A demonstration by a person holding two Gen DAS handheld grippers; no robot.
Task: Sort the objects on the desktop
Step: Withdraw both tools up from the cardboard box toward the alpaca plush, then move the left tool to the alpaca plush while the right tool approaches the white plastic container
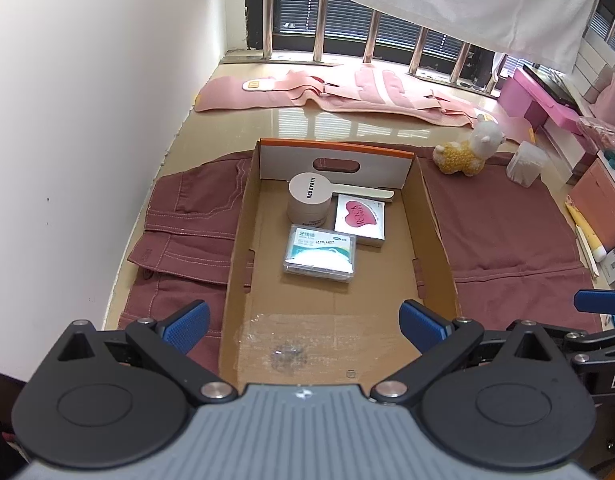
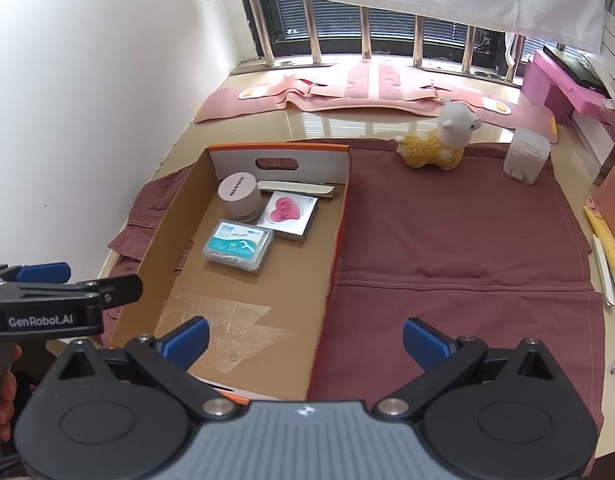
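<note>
An open cardboard box (image 1: 435, 216) (image 2: 155, 240) lies on a maroon cloth (image 2: 447, 240). Inside it are a white round jar (image 1: 310, 199) (image 2: 242, 196), a heart-printed flat box (image 1: 361, 219) (image 2: 289, 214), a clear floss-pick case (image 1: 320, 253) (image 2: 239, 250) and a cream strip (image 1: 367, 192). On the cloth's far side stand a yellow-and-white alpaca toy (image 1: 469, 148) (image 2: 437, 138) and a translucent cotton-swab box (image 1: 525, 164) (image 2: 525, 156). My left gripper (image 1: 305, 326) is open over the box's near end. My right gripper (image 2: 306, 340) is open over the box's right wall, nothing between its fingers.
A white wall runs along the left. Pink padded mats (image 1: 327, 92) lie by the barred window. Pink boxes (image 2: 563, 84) stack at the right. A yellow tube (image 2: 607, 248) and papers lie at the cloth's right edge. A hand (image 2: 3, 396) holds the left gripper.
</note>
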